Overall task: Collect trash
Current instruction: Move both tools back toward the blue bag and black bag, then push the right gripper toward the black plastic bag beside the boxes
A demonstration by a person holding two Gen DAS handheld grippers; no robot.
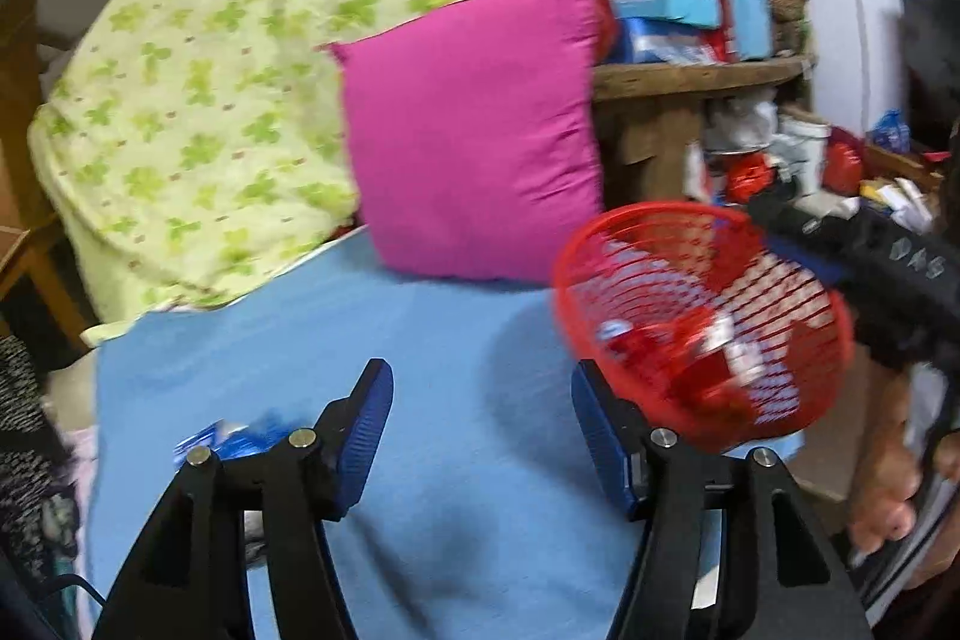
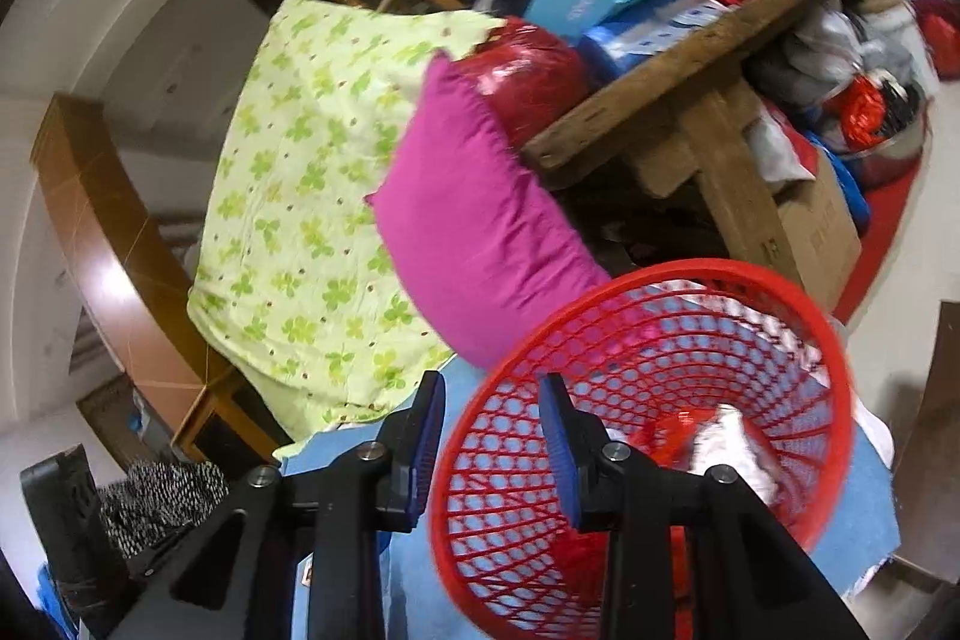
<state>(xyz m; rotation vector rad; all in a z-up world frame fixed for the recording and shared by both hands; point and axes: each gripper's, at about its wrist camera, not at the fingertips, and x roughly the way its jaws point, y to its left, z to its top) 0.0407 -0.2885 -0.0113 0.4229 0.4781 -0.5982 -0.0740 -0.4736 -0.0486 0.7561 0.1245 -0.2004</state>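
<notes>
Blue bedsheet (image 1: 312, 358) spreads beneath both grippers. Left gripper (image 1: 480, 430) is spread wide, holding nothing. Right gripper (image 2: 492, 436) straddles the rim of the red plastic mesh basket (image 2: 798, 340), one finger inside; whether it pinches is unclear. Red and white crumpled trash (image 2: 729, 439) lies inside, beside a magenta pillow (image 1: 474, 136).

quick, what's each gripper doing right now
Left gripper: open, holding nothing.
Right gripper: straddling the rim of the red plastic mesh basket; whether it grips cannot be told.
</notes>
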